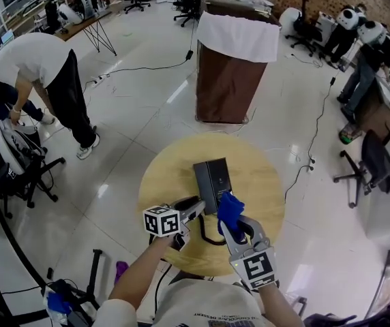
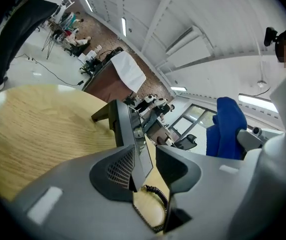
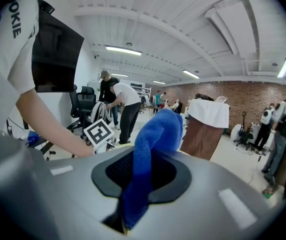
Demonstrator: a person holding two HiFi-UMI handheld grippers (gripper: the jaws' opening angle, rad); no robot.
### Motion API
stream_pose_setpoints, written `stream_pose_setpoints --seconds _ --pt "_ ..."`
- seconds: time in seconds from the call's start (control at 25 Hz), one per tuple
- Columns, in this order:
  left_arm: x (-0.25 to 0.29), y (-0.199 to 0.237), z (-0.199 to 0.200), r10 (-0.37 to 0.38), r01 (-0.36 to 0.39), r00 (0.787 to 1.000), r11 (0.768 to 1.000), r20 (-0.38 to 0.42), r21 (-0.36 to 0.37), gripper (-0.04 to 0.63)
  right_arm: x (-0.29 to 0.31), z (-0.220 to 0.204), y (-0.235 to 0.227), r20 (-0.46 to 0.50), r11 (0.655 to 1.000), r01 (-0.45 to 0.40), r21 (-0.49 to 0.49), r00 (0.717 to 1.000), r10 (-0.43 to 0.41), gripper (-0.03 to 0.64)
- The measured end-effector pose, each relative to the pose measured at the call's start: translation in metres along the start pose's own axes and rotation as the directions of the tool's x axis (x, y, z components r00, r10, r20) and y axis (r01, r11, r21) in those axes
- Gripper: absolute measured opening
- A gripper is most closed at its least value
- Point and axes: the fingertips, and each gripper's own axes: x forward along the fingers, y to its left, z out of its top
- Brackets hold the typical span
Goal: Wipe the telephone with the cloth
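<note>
a round wooden table (image 1: 263,176) is seen at the centre of the head view, with the dark telephone (image 1: 212,182) set on it just above the two tongs. the left gripper (image 1: 196,208) is held at the telephone's lower left edge, its marker cube turned toward the camera. in the left gripper view its jaws are shown apart, with the telephone (image 2: 128,134) rising tilted on its stand just ahead of them and its near edge reaching into the gap; no pad is seen pressing on it. a black coiled cord (image 2: 155,196) is seen lying on the tabletop between and below the jaws, and the same cord (image 1: 208,237) is visible at the lower middle of the head view.

the right gripper (image 1: 234,231) is held at the lower right of the table, clamped on the blue cloth (image 1: 230,210), which is bunched just beside the telephone's lower right corner. in the right gripper view the cloth (image 3: 153,154) is pinched between the closed jaws and stands up out of them at the frame's centre.

a brown lectern draped in white (image 1: 232,67) is seen at top centre, and a person bent forward (image 1: 45,73) at upper left.
</note>
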Motion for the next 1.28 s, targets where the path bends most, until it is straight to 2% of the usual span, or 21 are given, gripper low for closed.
stream_pose_setpoints --seconds 0.08,0.24,0.52,0.68,0.88,1.28 --pt "0.005 0.012 -0.001 -0.009 0.009 1.000 1.000 -0.015 -0.022 0.146 0.003 -0.002 -0.002 -0.013 1.000 0.009 0.007 1.000 -0.009 0.061" --pt "0.013 0.030 0.000 -0.030 0.028 0.999 0.996 -0.023 -0.079 0.146 0.009 -0.006 -0.003 -0.035 0.999 0.026 0.019 0.999 -0.025 0.061" --pt "0.026 0.037 0.004 -0.141 0.132 0.989 0.974 -0.039 -0.186 0.144 0.017 -0.014 -0.001 -0.052 0.998 0.043 0.037 0.998 -0.041 0.061" --pt "0.032 0.034 0.000 -0.193 0.170 0.977 0.963 -0.094 -0.209 0.141 0.018 -0.014 -0.004 -0.065 0.998 0.056 0.040 0.996 -0.053 0.063" --pt "0.037 0.040 0.001 -0.197 0.165 0.972 0.961 -0.128 -0.224 0.071 0.022 -0.015 -0.007 -0.064 0.997 0.062 0.045 0.996 -0.059 0.061" --pt "0.035 0.038 0.002 -0.205 0.166 0.968 0.954 -0.141 -0.249 0.060 0.025 -0.015 -0.010 -0.065 0.996 0.074 0.055 0.995 -0.070 0.062"
